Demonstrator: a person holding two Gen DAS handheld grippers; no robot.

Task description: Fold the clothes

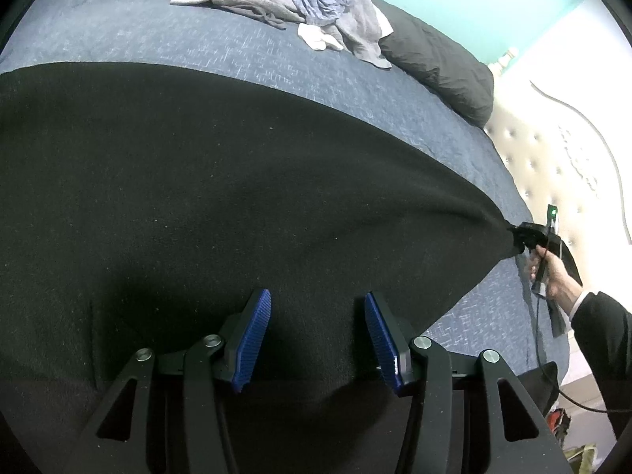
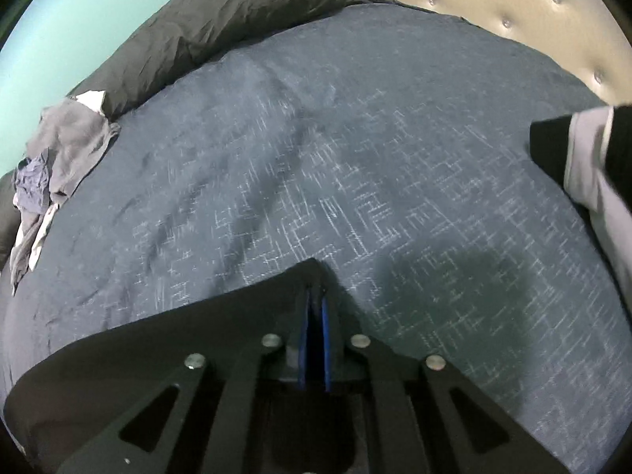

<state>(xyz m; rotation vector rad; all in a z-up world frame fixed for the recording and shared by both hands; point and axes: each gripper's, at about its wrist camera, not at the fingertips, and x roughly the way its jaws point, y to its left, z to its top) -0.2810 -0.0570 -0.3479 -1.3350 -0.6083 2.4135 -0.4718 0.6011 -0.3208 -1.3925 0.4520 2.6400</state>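
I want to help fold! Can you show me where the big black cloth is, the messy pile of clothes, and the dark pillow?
black cloth [image 1: 197, 181]: left wrist view, middle of its flat spread.
pile of clothes [image 1: 316, 4]: left wrist view, on the blue crumpled piece.
dark pillow [image 1: 438, 67]: left wrist view, middle of its top face.

Matt black knit garment [image 1: 197, 197], woven bedspread [image 1: 118, 27]

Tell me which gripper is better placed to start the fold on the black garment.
Right, probably. The right gripper is already shut on a corner of the black garment; the left gripper stands open over it, gripping nothing.
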